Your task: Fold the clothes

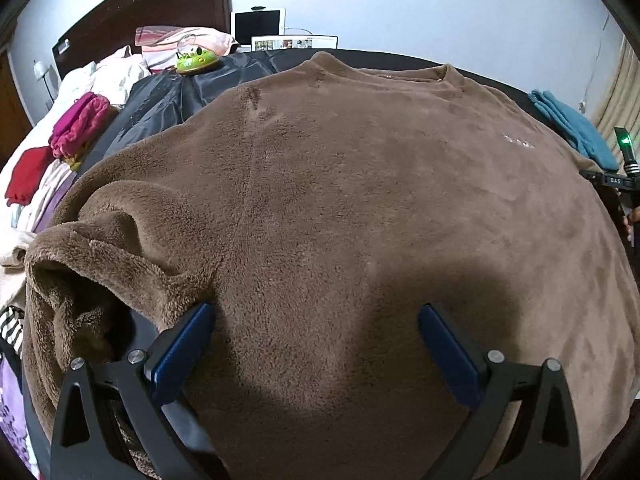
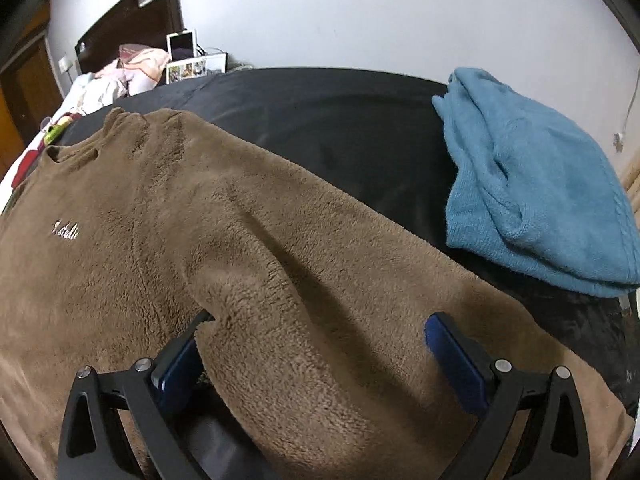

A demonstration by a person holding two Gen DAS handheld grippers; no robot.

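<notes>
Closest to the left wrist camera, the left gripper (image 1: 316, 316) hangs over the lower body of the brown fleece sweater (image 1: 340, 200), its two blue fingers (image 1: 182, 354) spread wide and holding nothing. Its left finger sits right beside a bunched sleeve (image 1: 92, 272) that is folded in at the near left edge of the black sheet (image 1: 168, 96); whether it touches the cloth is hard to tell.

From the right wrist camera, the right gripper (image 2: 318, 328) is also spread open, with the sweater's other sleeve (image 2: 360, 280) lying between its fingers. The left finger is partly tucked under a fold of that sleeve, and nothing is pinched.

The sweater lies flat, front up, across the middle of the sheet, its collar (image 2: 80, 152) toward the far edge and a small white embroidered word (image 2: 66, 232) on the chest.

Farther off, a folded blue garment (image 2: 536, 192) sits near the sheet's far right corner, apart from the sweater. Beyond the far left corner are a green toy (image 1: 196, 60), a pink garment (image 1: 78, 124), a red cloth (image 1: 26, 176), pillows (image 1: 180, 40), a tablet (image 1: 258, 26) and a dark headboard (image 1: 160, 4) against the white wall (image 1: 440, 4).
</notes>
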